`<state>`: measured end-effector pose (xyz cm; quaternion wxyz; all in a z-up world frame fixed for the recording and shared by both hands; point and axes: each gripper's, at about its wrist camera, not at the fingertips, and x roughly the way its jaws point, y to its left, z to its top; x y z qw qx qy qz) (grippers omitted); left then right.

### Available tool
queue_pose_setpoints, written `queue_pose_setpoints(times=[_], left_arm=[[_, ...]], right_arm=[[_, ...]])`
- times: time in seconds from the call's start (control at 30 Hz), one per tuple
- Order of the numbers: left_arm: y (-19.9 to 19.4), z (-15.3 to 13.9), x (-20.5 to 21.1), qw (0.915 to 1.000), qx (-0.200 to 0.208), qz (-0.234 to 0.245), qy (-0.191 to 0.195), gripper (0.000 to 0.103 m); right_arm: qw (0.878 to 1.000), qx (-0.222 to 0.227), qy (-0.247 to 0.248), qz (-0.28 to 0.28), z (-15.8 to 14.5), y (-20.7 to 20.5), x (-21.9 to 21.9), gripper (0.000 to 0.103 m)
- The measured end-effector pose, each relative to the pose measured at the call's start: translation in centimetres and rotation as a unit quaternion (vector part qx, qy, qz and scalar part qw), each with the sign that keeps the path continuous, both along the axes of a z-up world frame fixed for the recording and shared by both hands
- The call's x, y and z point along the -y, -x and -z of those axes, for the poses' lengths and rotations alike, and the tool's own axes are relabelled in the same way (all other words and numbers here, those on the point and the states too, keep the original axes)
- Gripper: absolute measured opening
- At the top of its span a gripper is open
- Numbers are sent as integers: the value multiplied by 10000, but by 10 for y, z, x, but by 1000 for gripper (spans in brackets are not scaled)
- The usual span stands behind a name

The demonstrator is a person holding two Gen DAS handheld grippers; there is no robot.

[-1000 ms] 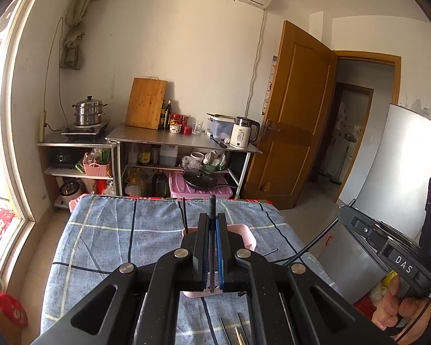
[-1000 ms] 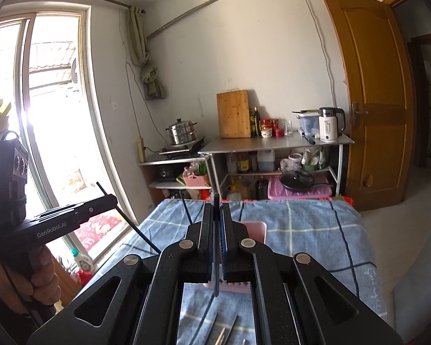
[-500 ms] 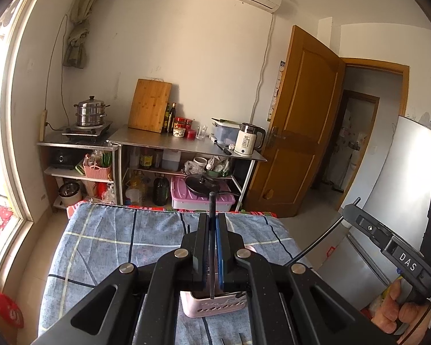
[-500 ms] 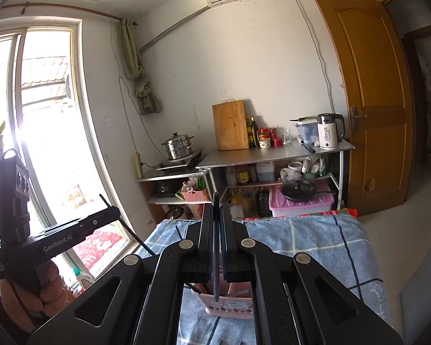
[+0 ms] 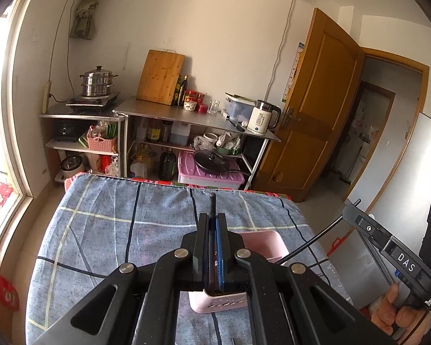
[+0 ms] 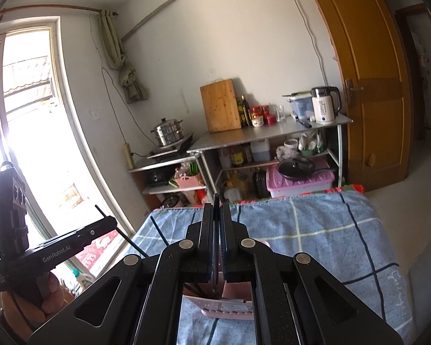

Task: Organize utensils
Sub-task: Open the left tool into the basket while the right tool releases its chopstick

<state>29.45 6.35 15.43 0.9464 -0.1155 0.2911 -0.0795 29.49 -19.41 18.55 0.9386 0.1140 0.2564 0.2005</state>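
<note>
While both grippers are loaded, the readings below run outward from my fingertips.

Left gripper (image 5: 212, 247): clenched on a dark chopstick (image 5: 212, 205); its shaft runs up between the pads and its tip stands out past my fingertips.

Right gripper (image 6: 215, 238): clenched on a second dark chopstick (image 6: 215, 201), likewise gripped along my finger line, with its lower end hanging below the pads.

Long axis: each chopstick lies along its gripper's forward axis, close to upright, so lowering it is judged an end-first entry.

Pink holder (image 5: 268, 244): directly below and just ahead of my left fingertips, open mouth up; its perforated front wall shows beneath the jaws. From the right wrist view the pink holder (image 6: 230, 309) sits straight under the jaws, with thin dark sticks already inside at the left.

Nearer hand: cannot tell; both hover over the mouth, and my right chopstick's lower end appears lined up with the opening.

Critical relation: holder lies straight down from both grips; the drop must keep each stick inside the rim.

Loose utensils: one small metal tip (image 5: 232, 340) shows on the cloth nearest me; type unclear.

Checked cloth (image 5: 106, 230): covers the table under the holder.

Shelving (image 5: 198, 118): well beyond the table's far edge.
</note>
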Motion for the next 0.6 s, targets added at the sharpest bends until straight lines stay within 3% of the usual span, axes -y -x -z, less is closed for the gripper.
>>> queue_pose_setpoints(times=[0.23, 0.47, 0.53, 0.6], left_arm=[[-22, 37, 1, 9992, -387, 72, -9, 4], [-25, 51, -4, 9988, -475, -67, -32, 5], [-24, 52, -7, 9986, -492, -145, -94, 9], [-20, 52, -10, 9987, -463, -192, -77, 20]], right_arm=[[9994, -351, 81, -2, 27, -17, -4, 4], [9979, -640, 122, -25, 45, -26, -3, 5], [9976, -672, 143, -23, 47, -25, -1, 6], [9978, -647, 162, 24, 46, -22, 2, 12]])
